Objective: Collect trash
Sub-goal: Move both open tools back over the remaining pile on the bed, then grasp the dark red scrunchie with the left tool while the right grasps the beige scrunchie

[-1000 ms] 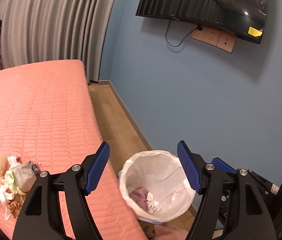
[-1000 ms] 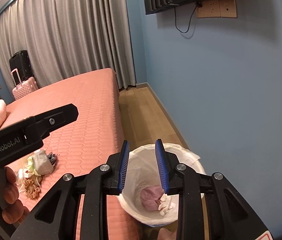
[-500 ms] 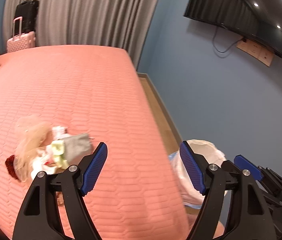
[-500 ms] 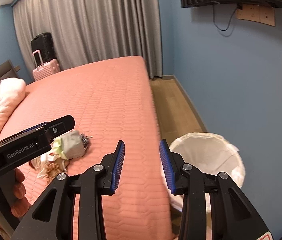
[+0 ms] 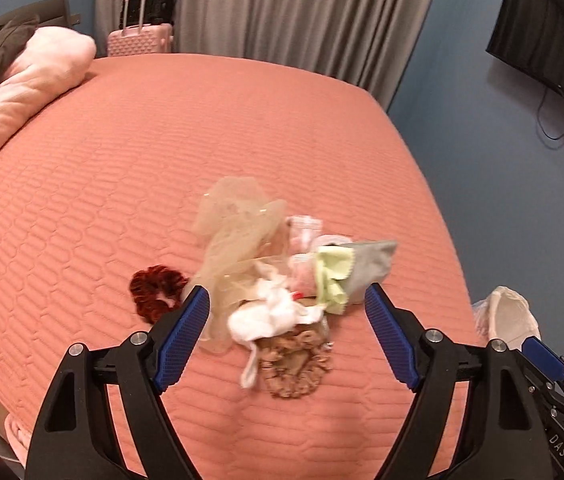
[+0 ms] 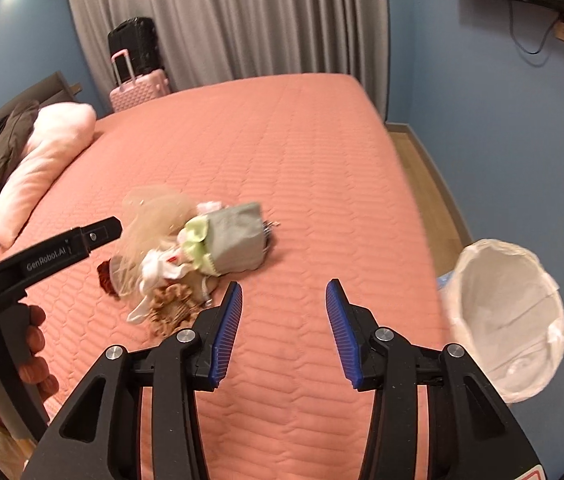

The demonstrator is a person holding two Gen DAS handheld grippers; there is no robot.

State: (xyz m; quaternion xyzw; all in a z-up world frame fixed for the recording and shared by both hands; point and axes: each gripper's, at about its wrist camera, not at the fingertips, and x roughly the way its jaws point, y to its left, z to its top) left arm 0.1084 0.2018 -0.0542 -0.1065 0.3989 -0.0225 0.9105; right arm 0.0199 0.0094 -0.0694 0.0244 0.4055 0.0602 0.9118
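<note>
A pile of trash (image 5: pixel 278 280) lies on the salmon bed (image 5: pixel 162 152): beige tulle, white tissue, a grey cloth, a green cloth, a brown frilly piece and a dark red scrunchie (image 5: pixel 156 288). My left gripper (image 5: pixel 288 340) is open and empty, its jaws on either side of the pile's near edge. The pile also shows in the right wrist view (image 6: pixel 198 248). My right gripper (image 6: pixel 284 332) is open and empty over bare bed, right of the pile. A white-lined bin (image 6: pixel 506 316) stands on the floor beside the bed's right edge.
A pink pillow (image 5: pixel 30 92) and dark clothing lie at the bed's head on the left. A pink suitcase (image 5: pixel 138 36) and a black one stand by the grey curtain. A wall TV (image 5: pixel 554 48) hangs on the blue wall at right.
Both grippers swung left from above the bin to over the bed. The left one now frames the trash pile. The right jaws opened wider.
</note>
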